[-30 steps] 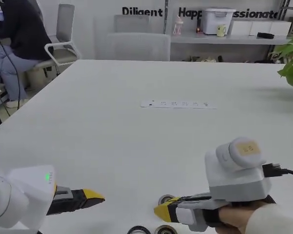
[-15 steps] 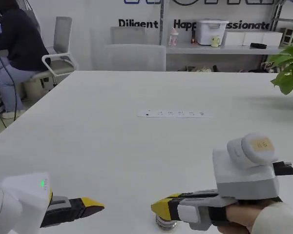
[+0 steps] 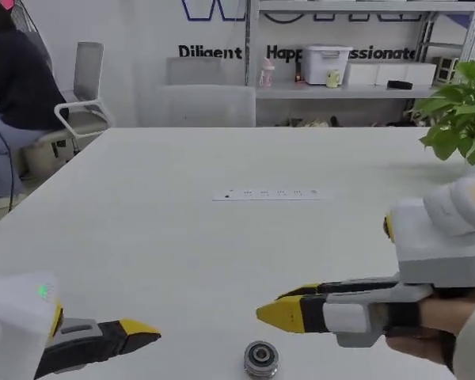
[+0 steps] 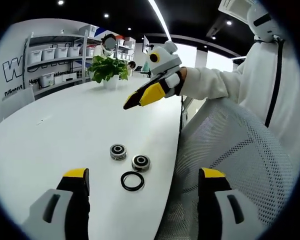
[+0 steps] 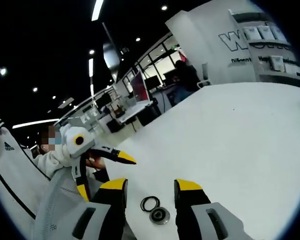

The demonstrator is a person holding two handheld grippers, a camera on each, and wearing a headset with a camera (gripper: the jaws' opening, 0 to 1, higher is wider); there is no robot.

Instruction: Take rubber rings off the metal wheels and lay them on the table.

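Head view: my right gripper (image 3: 279, 310) reaches in from 3 o'clock above the table (image 3: 142, 222). Its jaws are slightly parted and nothing is between them. My left gripper (image 3: 138, 339) sits at 8 o'clock, and from this angle I cannot tell how far it is spread. One metal wheel (image 3: 260, 358) lies at 6 o'clock, near the right tips but not touched.

Left gripper view: my own jaws are spread wide and empty. Between them, just below centre, a loose rubber ring (image 4: 133, 181) lies flat on the table. Just past it toward 12 o'clock is the nearer wheel (image 4: 140, 162), and the farther wheel (image 4: 118, 151) is at 11 o'clock, close to it but apart.

Right gripper view: my jaws are partly parted and hold nothing. The ring and one wheel lie just beside each other at 6 o'clock between them. The left gripper shows at 8 o'clock, spread.

I judge that one ring is off and laid down. The wheels are too small for me to tell whether either has a ring on it, so I count at least one as left to strip.
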